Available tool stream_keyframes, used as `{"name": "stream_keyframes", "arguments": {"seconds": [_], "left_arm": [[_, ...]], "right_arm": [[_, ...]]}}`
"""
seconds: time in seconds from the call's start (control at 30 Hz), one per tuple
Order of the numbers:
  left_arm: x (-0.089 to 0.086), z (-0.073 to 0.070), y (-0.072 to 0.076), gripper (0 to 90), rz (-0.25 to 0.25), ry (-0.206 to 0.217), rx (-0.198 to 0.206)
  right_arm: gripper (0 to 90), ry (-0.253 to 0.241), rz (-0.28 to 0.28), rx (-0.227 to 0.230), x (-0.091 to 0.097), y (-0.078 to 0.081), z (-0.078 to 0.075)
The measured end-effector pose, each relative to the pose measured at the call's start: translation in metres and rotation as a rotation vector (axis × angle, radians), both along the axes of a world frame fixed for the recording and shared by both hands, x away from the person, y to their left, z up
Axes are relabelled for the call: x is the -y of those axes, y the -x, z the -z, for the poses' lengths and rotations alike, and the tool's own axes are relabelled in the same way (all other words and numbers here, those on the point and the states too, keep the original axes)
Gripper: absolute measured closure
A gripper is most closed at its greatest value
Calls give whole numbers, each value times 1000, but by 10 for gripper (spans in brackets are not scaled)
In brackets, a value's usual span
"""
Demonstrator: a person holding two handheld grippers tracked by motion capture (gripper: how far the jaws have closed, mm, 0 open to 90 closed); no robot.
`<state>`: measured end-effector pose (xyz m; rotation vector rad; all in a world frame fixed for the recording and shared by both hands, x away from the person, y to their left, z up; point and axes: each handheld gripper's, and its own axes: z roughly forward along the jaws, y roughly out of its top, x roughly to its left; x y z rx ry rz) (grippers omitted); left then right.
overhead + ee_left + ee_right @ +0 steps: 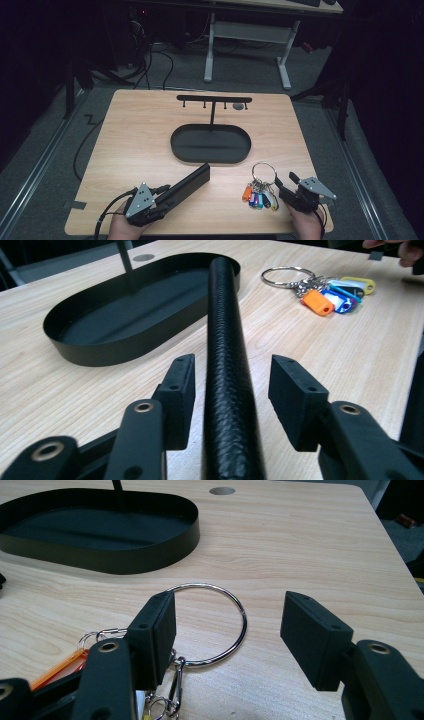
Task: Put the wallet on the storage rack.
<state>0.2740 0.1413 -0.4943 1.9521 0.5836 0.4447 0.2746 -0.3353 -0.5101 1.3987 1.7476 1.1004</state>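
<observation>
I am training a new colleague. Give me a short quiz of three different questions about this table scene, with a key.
1. True or false: the left gripper is shut on the black case.
2. What does the large key ring lie on? A) the black oval tray B) the table C) a hook of the stand
3. Fill in: the right gripper stands ____ beside the key ring.

Key: 1 false, the jaws stand apart around the case. 2 B. 3 open.

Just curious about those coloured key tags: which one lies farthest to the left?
The orange tag. It sits at the left end of the row on the key ring, beside the purple and blue ones.
</observation>
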Motion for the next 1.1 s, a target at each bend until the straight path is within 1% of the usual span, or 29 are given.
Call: {"name": "stream_keyframes", "arguments": {"seconds": [0.1,0.17,0.23,0.27,0.3,0.33,0.37,0.4,0.43,0.47,0.5,0.53,0.57,0.6,0.63,0.67,0.7,0.73,0.77,0.83,0.87,0.9,0.93,0.97,1.0,1.03,1.1], "left_arm": [[0,0,0,504,-6,-5,4],[0,0,0,496,-11,-14,14],[0,0,1,502,-19,-30,38],[1,-1,1,486,-23,-35,42],[1,-2,0,486,-24,-37,41],[1,-2,0,449,-25,-41,31],[1,-3,-1,436,-28,-47,26],[3,-2,-3,424,-28,-64,32],[3,-2,-3,413,-28,-64,32],[4,-2,-6,400,-27,-66,23],[4,-2,-6,391,-27,-66,23],[6,-3,-6,383,-24,-73,23],[8,-4,-6,384,-27,-80,35],[9,-8,-7,391,-20,-89,29],[9,-8,-7,397,-20,-89,29],[11,-12,-6,398,-28,-111,21],[11,-12,-6,398,-28,-111,21],[11,-13,-6,395,-33,-117,20],[11,-14,-6,395,-37,-128,13],[11,-17,-7,372,-42,-153,-10],[12,-19,-6,366,-37,-155,-17],[13,-21,-6,367,-38,-160,-21],[15,-23,-5,367,-40,-187,-20],[15,-23,-5,367,-40,-187,-20],[18,-25,-6,368,-49,-217,-22],[19,-25,-7,368,-53,-223,-32],[21,-26,-8,367,-59,-231,-41]], "right_arm": [[396,4,-6,3,0,1,-1],[395,7,-10,4,-1,1,-1],[395,13,-8,6,-1,2,-1],[395,15,-8,4,-1,2,-2],[394,13,-8,4,-1,2,-2],[388,13,-5,11,-1,4,-4],[382,18,-9,5,-1,4,-5],[373,24,-17,-5,-1,3,-6],[373,24,-17,-5,-1,3,-6],[361,48,-39,-28,-2,-1,-13],[361,48,-39,-28,-2,-1,-13],[357,67,-59,-13,-6,-3,-22],[356,78,-84,-9,-8,-3,-27],[356,94,-95,-3,-9,-3,-30],[356,94,-95,-3,-9,-3,-30],[355,99,-117,0,-11,0,-33],[355,90,-126,-2,-11,0,-33],[354,88,-138,-2,-11,-1,-33],[354,88,-138,-2,-11,-1,-33],[354,84,-147,5,-10,-2,-33],[355,64,-145,17,-9,-2,-31],[356,32,-143,35,-9,0,-25],[355,14,-151,37,-8,1,-22],[355,14,-151,37,-8,1,-22],[354,-22,-187,26,-8,4,-17],[355,-19,-200,26,-8,6,-15],[355,-25,-207,26,-8,7,-14]]}}
